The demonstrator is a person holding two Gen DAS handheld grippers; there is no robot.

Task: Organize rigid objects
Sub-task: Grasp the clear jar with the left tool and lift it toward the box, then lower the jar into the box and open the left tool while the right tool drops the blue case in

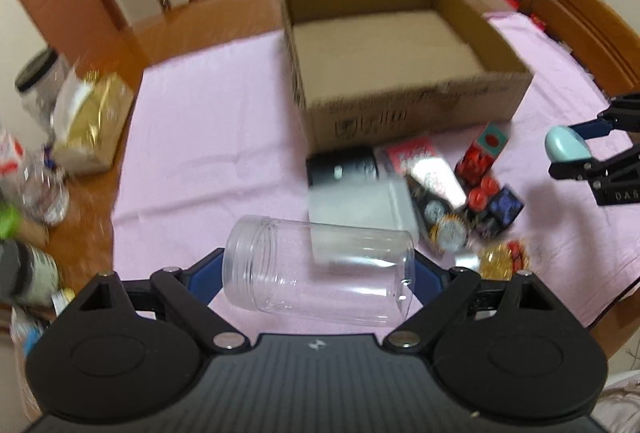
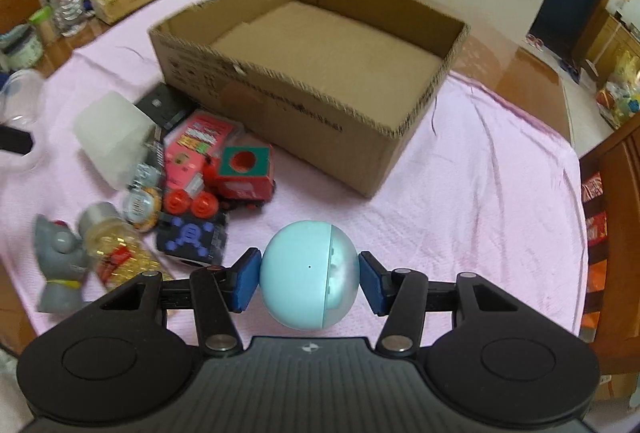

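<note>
Clear plastic is filling the left wrist view: the transparent jar point(image 1: 320, 269) is sitting crosswise between the pads of the left gripper point(image 1: 316, 273), which is pinching it at the two ends, its long axis running side to side, threaded open mouth pointing to the left and closed base to the right, tilted slightly. It is hanging above the pink cloth point(image 1: 200, 137), with the cardboard box point(image 1: 416, 113) lying straight ahead and a touch to the right, open side up and looking bare inside. Over on the other side, the right gripper point(image 2: 309, 275) is squeezing a pale blue ball point(image 2: 308, 273) between its blue pads, the ball's clear half facing right, also above the cloth and in front of the box's near corner. Of the two, the right one is looking nearer to the box wall. Between the grippers and the box, the pile of toys point(image 2: 192, 177) is waiting on the cloth: a red toy truck point(image 2: 244, 173), a dark cube point(image 2: 192, 233), a white block point(image 2: 110, 137), a grey figurine point(image 2: 60, 261). Judging from this, both loads are needing to travel forward over the rim before release.
</note>
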